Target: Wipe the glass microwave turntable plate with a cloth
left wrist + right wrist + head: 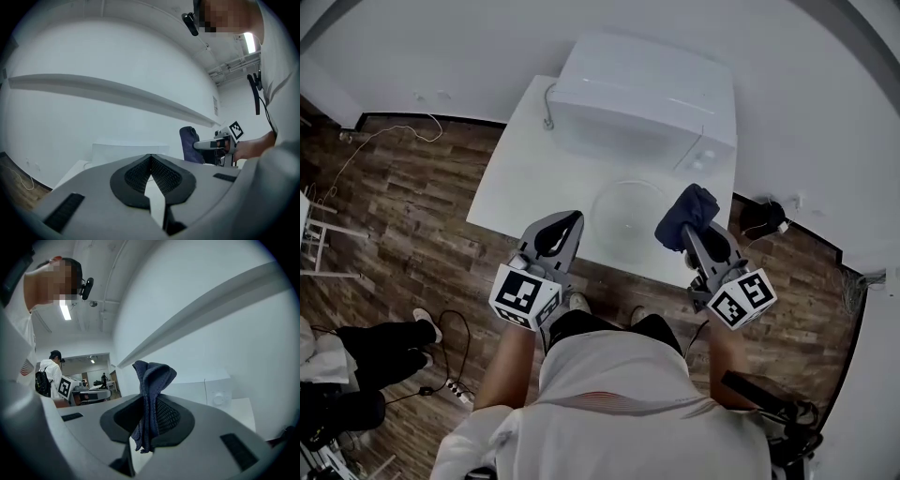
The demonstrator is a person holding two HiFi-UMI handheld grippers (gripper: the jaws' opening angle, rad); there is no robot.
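A clear glass turntable plate (630,213) lies on the white table (525,178) in front of the microwave (642,103). My right gripper (682,225) hangs over the plate's right rim, shut on a dark blue cloth (687,214) that stands bunched above its jaws (152,401). My left gripper (561,234) hovers at the table's near edge, left of the plate, its jaws shut with nothing between them (150,176). In the left gripper view the cloth (190,144) and the right gripper (220,143) show at the right.
The white microwave stands at the table's back, door closed, its cable (548,108) at the left. Wooden floor (403,216) surrounds the table, with cords (384,136) and a power strip (455,389). A black object (764,217) lies by the wall at the right.
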